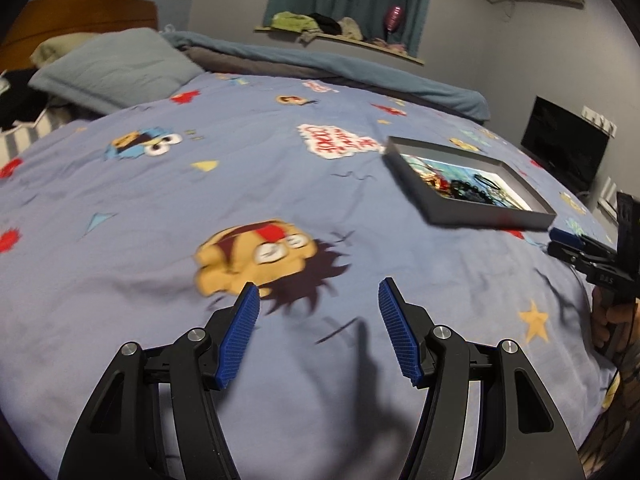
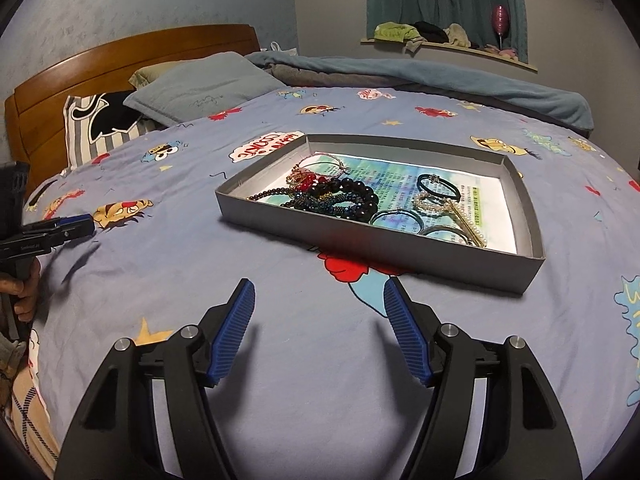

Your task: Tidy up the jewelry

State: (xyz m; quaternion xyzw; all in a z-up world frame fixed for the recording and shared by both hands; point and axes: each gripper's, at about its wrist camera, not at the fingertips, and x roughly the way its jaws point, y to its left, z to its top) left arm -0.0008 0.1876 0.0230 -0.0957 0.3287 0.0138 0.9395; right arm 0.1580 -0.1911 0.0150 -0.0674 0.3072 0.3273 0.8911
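Both grippers released and empty: left gripper, right gripper. Jewelry all lies inside grey tray on bedspread, far-right of the left gripper. Fits either pre-sorting or finished; can't tell which.

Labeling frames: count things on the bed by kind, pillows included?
Grey tray: 1
Jewelry heap in the tray: 1 tangled pile, pieces too overlapped to count
Pillows: 3, blue, striped, beige
Blanket: 1
Total: 6
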